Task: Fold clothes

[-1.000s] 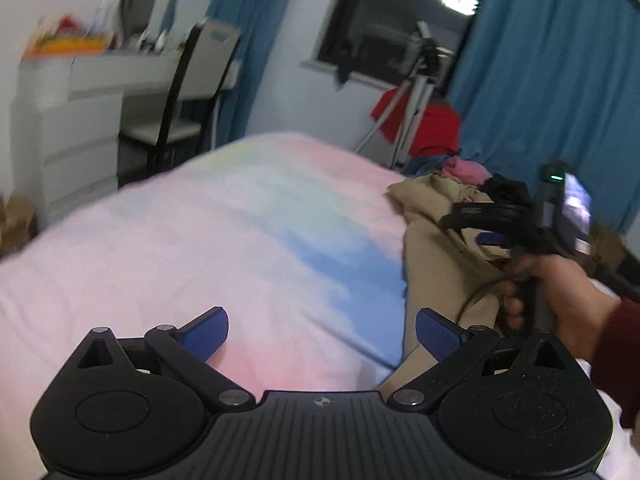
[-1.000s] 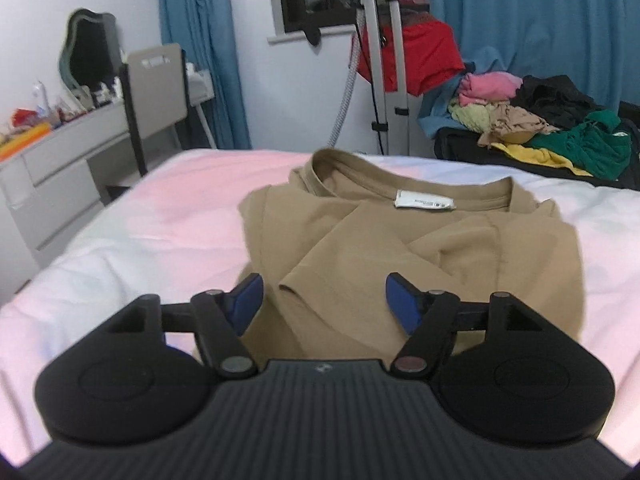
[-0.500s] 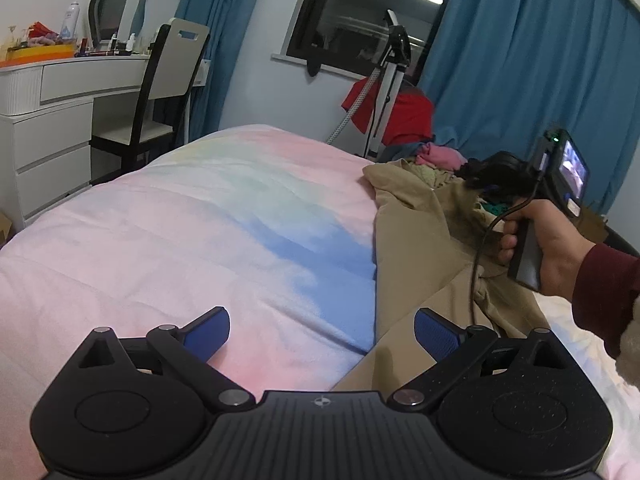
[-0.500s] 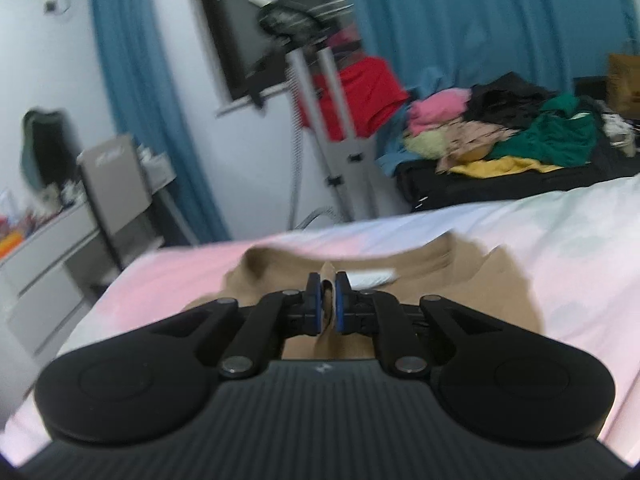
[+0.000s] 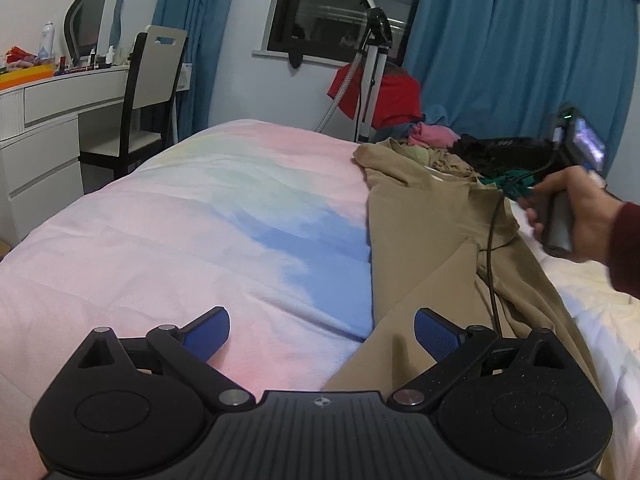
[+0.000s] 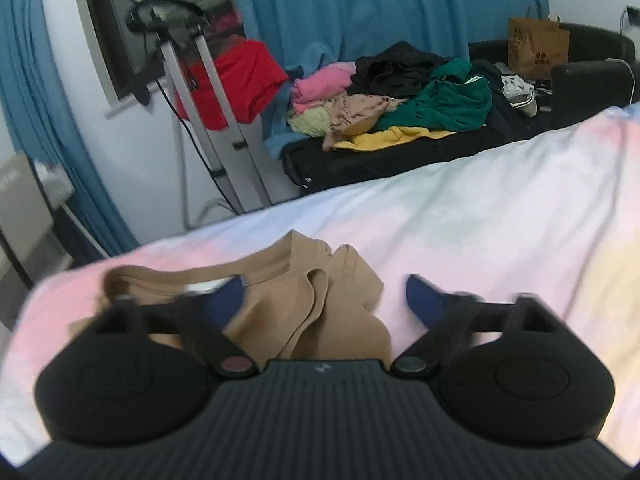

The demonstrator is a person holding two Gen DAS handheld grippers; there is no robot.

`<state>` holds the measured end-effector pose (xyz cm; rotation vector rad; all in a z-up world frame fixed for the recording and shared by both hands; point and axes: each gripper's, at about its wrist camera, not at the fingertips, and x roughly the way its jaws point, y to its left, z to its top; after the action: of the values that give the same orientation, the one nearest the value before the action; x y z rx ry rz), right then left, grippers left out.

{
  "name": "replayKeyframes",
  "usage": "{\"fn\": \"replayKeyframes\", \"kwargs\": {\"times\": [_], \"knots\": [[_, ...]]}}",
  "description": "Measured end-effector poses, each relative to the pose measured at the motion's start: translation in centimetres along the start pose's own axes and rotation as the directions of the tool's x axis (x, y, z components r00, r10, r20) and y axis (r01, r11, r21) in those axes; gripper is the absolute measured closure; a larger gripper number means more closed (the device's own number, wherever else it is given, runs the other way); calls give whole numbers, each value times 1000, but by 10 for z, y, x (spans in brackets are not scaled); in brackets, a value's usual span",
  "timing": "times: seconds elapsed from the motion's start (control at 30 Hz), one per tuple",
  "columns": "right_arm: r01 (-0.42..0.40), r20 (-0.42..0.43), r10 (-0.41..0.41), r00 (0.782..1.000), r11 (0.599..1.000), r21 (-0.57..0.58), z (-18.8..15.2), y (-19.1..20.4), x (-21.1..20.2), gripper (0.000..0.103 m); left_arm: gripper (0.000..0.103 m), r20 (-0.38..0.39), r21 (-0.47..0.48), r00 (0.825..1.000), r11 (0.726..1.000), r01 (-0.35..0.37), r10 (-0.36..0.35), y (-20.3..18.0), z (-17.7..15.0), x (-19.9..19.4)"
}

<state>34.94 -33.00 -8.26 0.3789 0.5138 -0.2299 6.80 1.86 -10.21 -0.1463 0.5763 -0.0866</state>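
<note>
Left wrist view: the left gripper (image 5: 322, 330) sits wide open over the bed (image 5: 180, 220), nothing between its fingers, with the shirt (image 5: 432, 240) edge running right under its right finger. The tan shirt lies along the bed's right side, partly bunched. Further right a hand (image 5: 576, 216) holds the other tool. In the right wrist view, the right gripper (image 6: 324, 298) is blurry, its jaws opening wide, holding nothing, with the shirt collar loose on the bed below. A laundry pile (image 6: 392, 96) sits behind.
</note>
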Motion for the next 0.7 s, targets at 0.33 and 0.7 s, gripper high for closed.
{"fn": "replayKeyframes", "kwargs": {"times": [0.33,0.7], "knots": [[-116,19,115,993,992,41,-44,-25,-183,12,3,53,32,999,999,1,-2,-15,4,-34],[-222,9,230,973,951,-216,-120,-18,-356,12,1,185,212,979,976,41,-81,-51,-11,-134]]}}
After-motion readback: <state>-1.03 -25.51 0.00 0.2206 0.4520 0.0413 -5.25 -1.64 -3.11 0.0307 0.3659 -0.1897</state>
